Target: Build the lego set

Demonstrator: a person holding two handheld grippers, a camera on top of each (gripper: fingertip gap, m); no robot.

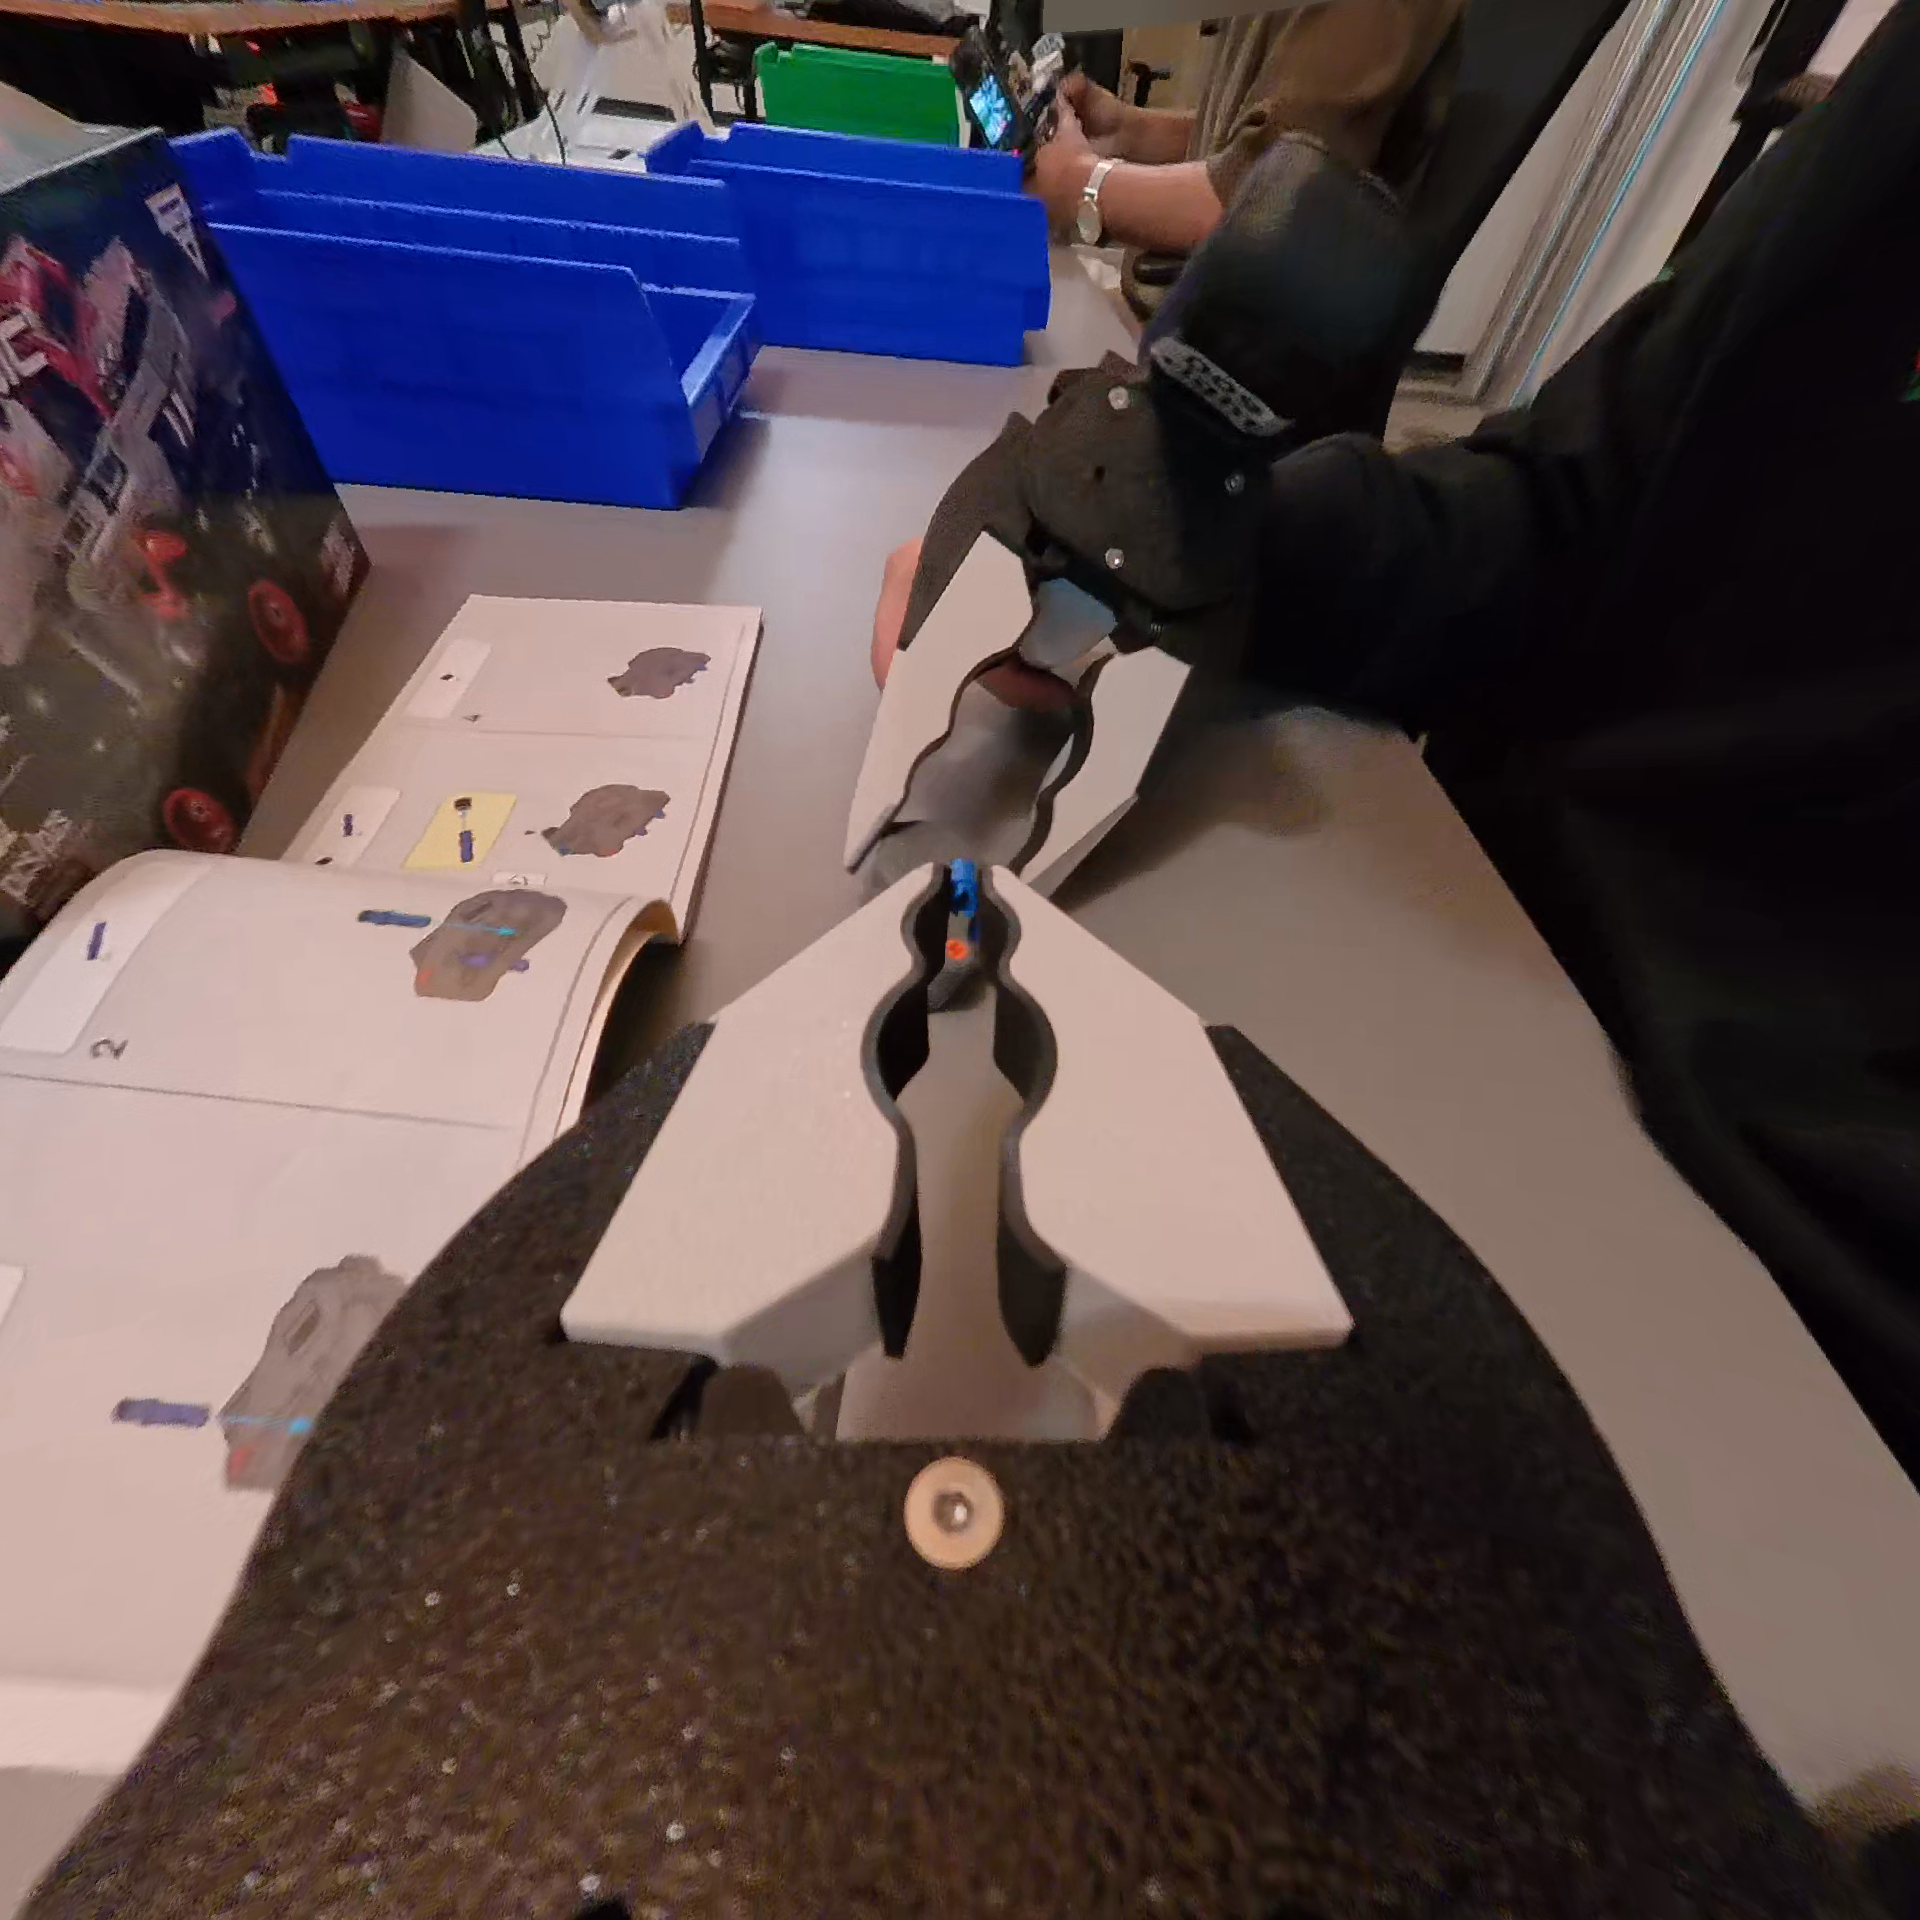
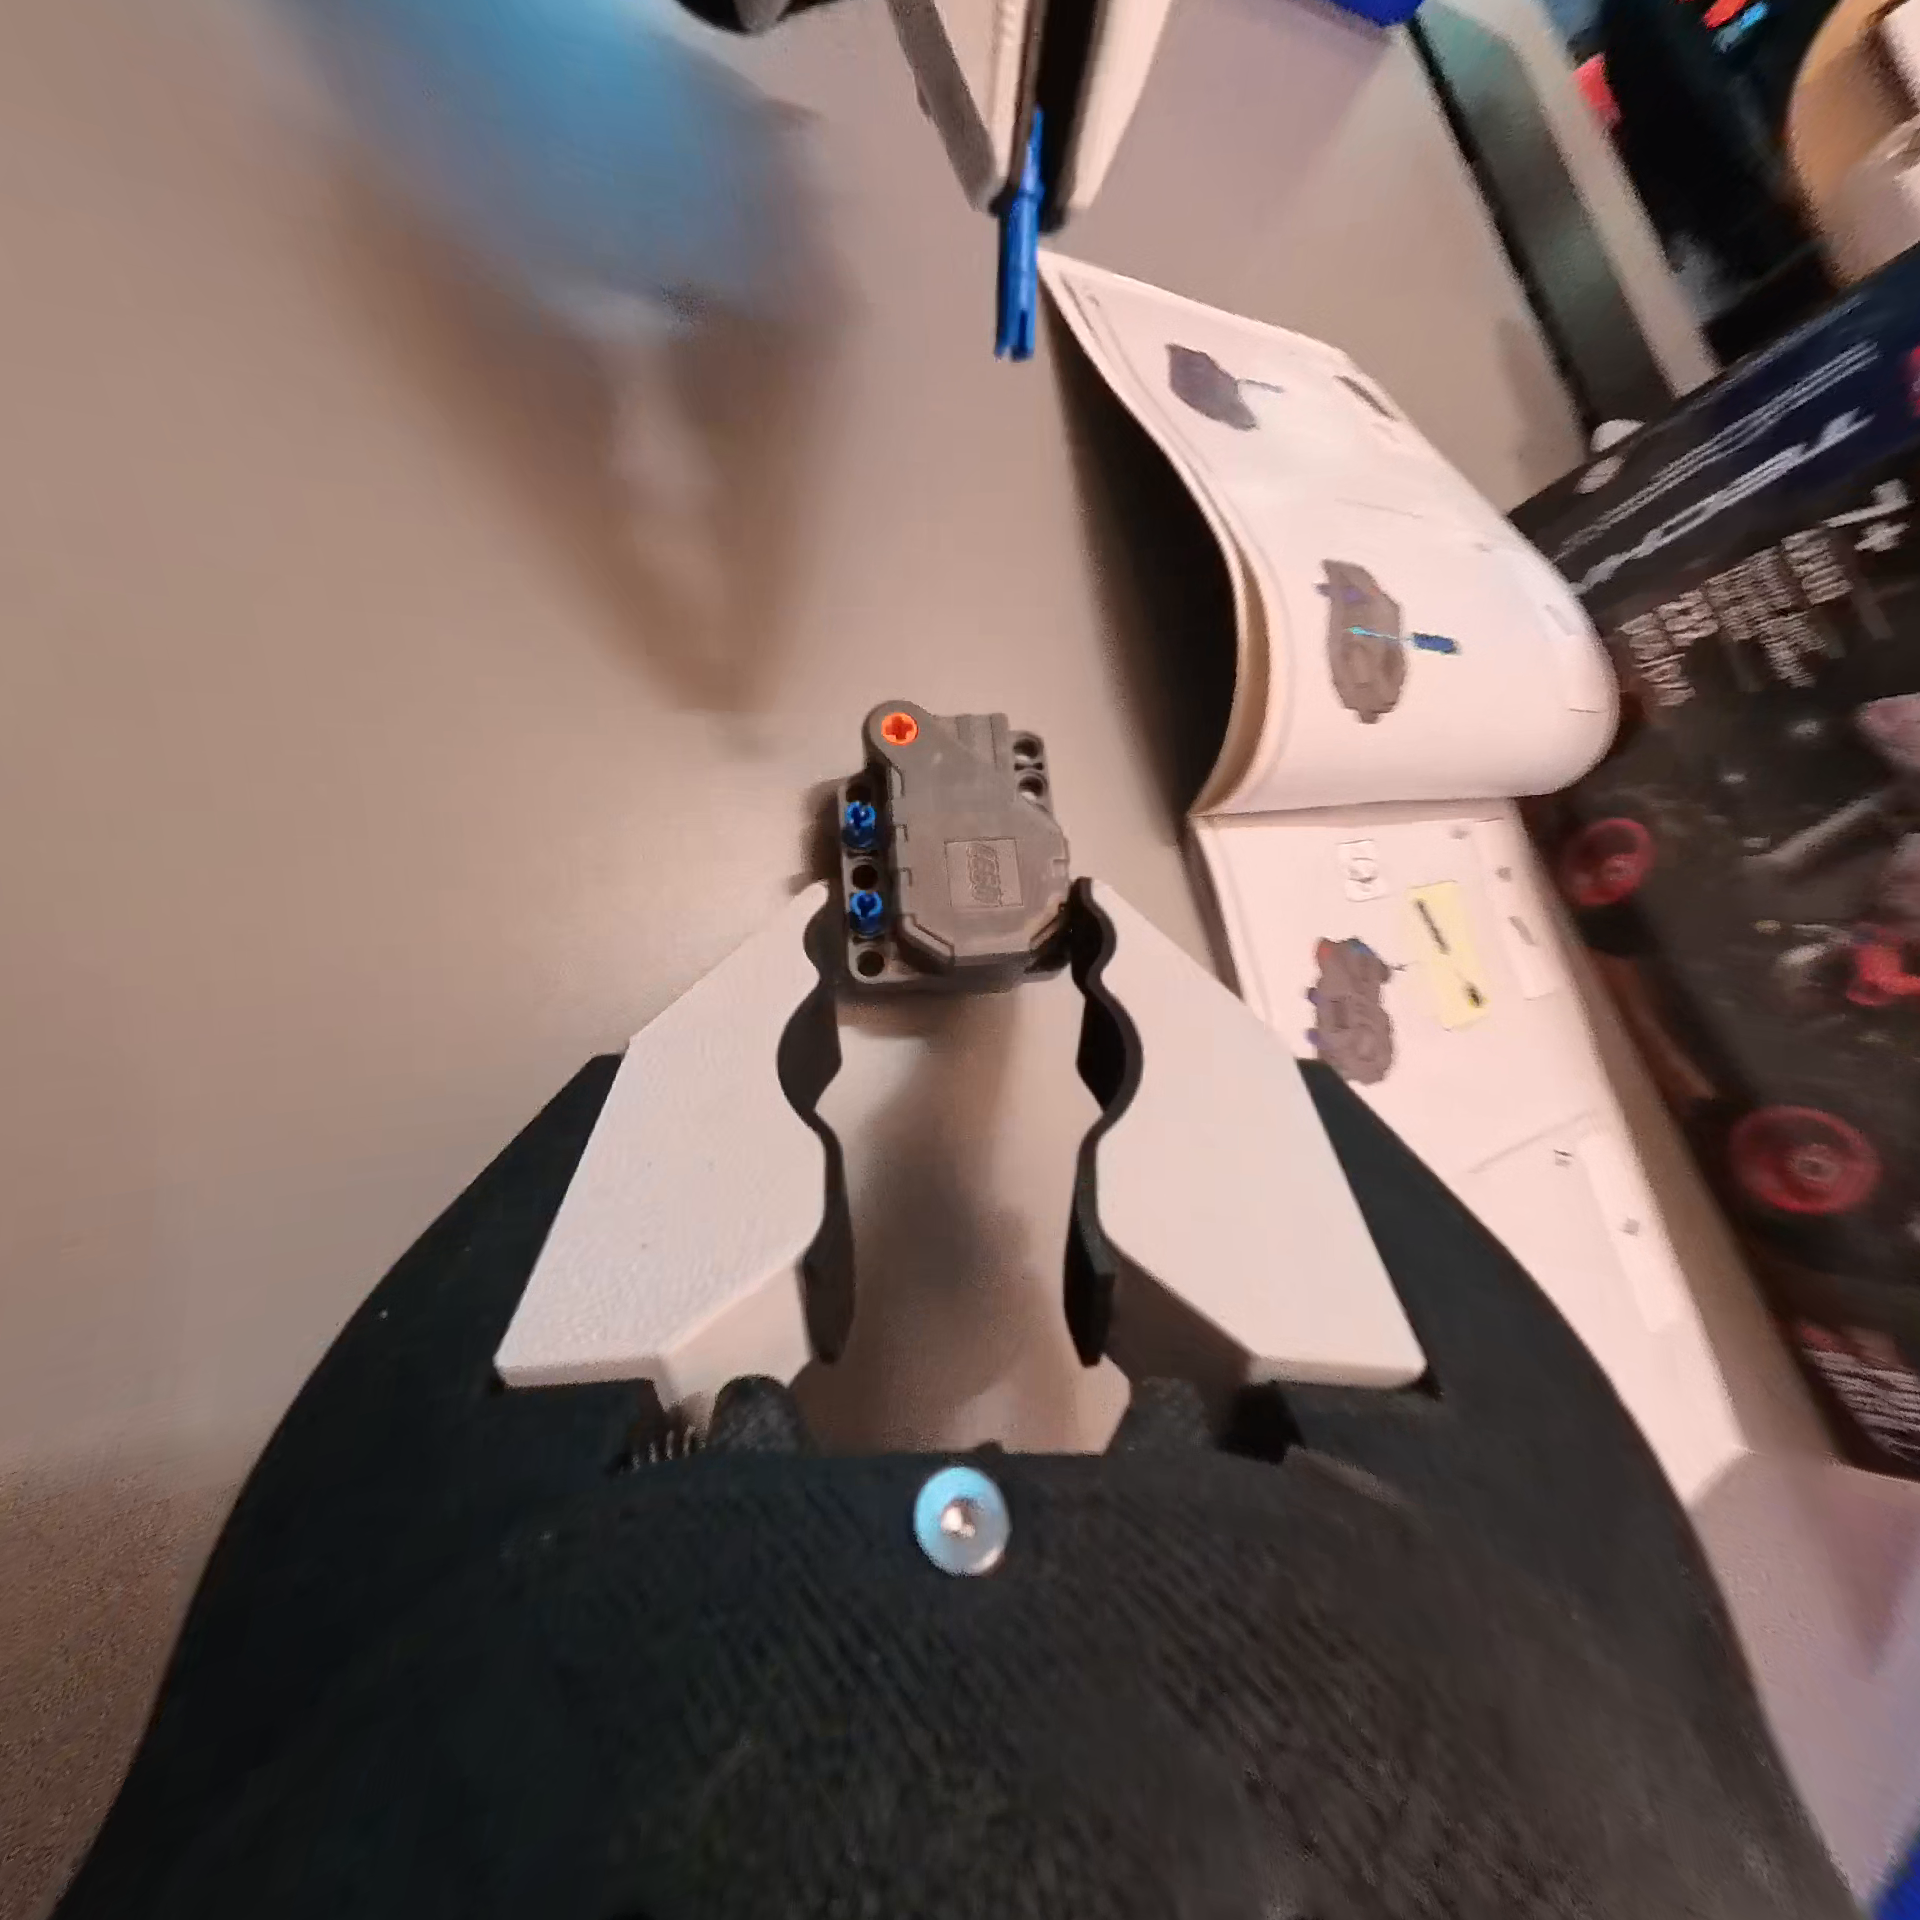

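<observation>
My left gripper (image 1: 961, 883) is shut on a small blue pin (image 1: 962, 885) at its fingertips. It also shows at the top of the right wrist view (image 2: 1013, 177), with the blue pin (image 2: 1016, 270) pointing down towards the block. My right gripper (image 2: 951, 925) is shut on a dark grey Lego motor block (image 2: 966, 842) that has an orange axle hole and two blue pins in its side. It holds the block just above the table. In the left wrist view the right gripper (image 1: 945, 831) faces mine, and the block (image 1: 951, 966) shows through the gap between my fingers.
An open instruction booklet (image 1: 312, 987) (image 2: 1382, 582) lies on the grey table (image 1: 1299, 935), beside the dark Lego box (image 1: 135, 520) (image 2: 1766, 727). Blue bins (image 1: 499, 332) stand at the back. A second person's hands (image 1: 1101, 156) hold a phone beyond them.
</observation>
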